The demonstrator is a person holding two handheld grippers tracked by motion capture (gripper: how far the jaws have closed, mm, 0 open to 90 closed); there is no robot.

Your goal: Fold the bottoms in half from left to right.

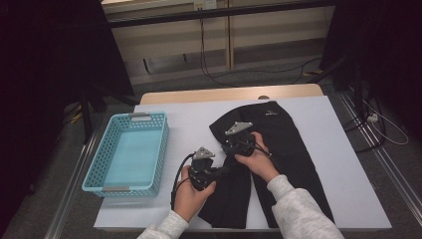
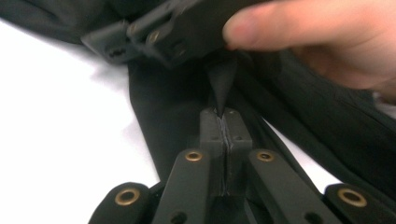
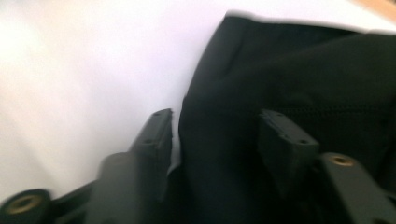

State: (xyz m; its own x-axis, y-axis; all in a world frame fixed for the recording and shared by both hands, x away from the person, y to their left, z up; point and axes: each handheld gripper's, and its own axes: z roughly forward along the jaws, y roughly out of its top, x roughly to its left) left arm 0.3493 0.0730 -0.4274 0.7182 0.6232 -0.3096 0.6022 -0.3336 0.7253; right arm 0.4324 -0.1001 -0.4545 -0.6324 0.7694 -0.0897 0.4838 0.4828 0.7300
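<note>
A black garment, seemingly trousers, lies spread on the white table. My left gripper is at the garment's left edge. In the left gripper view its jaws are shut on a thin pinch of the black cloth, which rises in a small peak just beyond the tips. My right gripper hovers just beyond it, over the same edge. In the right gripper view this gripper stands open. The garment's edge lies between the jaws, one of which is over bare table.
A turquoise plastic basket stands empty at the table's left side. Wooden table edge runs along the back. Cables lie on the floor behind and to the right. White table surface surrounds the garment.
</note>
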